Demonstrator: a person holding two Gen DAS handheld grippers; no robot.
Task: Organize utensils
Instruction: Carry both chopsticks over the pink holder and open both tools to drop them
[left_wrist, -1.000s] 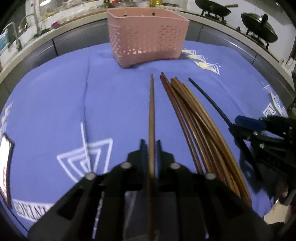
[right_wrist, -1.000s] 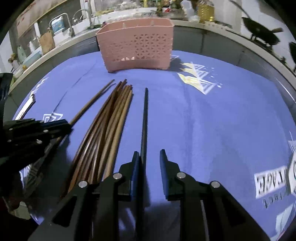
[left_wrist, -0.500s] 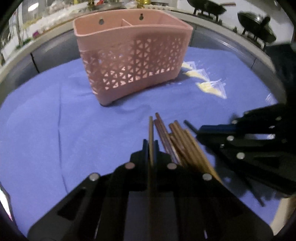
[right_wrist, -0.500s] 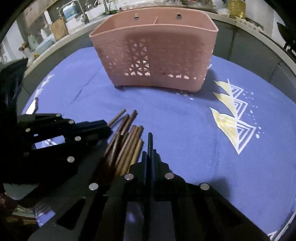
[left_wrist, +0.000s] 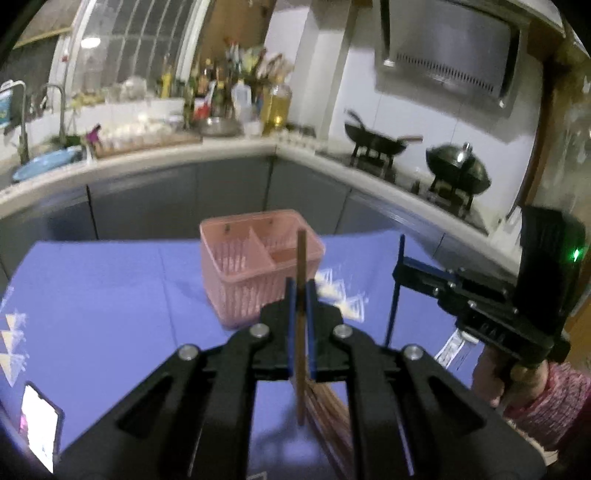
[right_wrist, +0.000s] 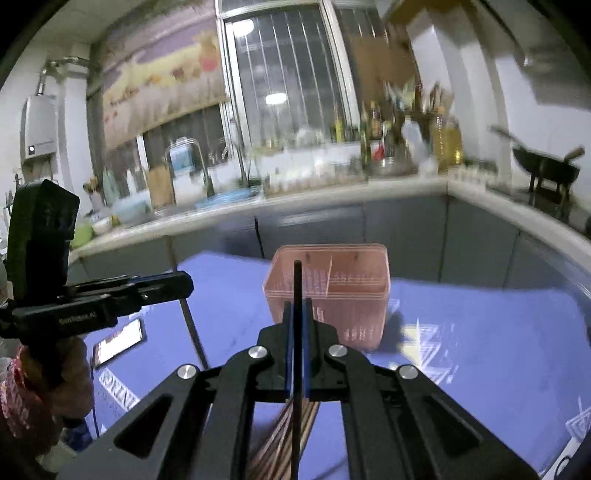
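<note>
My left gripper is shut on a brown chopstick, which stands upright in the air above the blue cloth. My right gripper is shut on a black chopstick, also held upright. The pink two-compartment basket stands on the cloth just beyond both. A bundle of brown chopsticks lies on the cloth under the grippers. Each view shows the other gripper alongside: the right gripper with the black chopstick, the left gripper with the brown chopstick.
A lit phone lies at the cloth's left edge. A hand with a patterned sleeve holds the right gripper. Behind the table runs a kitchen counter with bottles, a sink and two woks on the stove.
Both grippers have risen and tilted up, lifting the brown and the black chopstick off the cloth. The basket now shows from above. A second ago both jaws stood a little apart.
</note>
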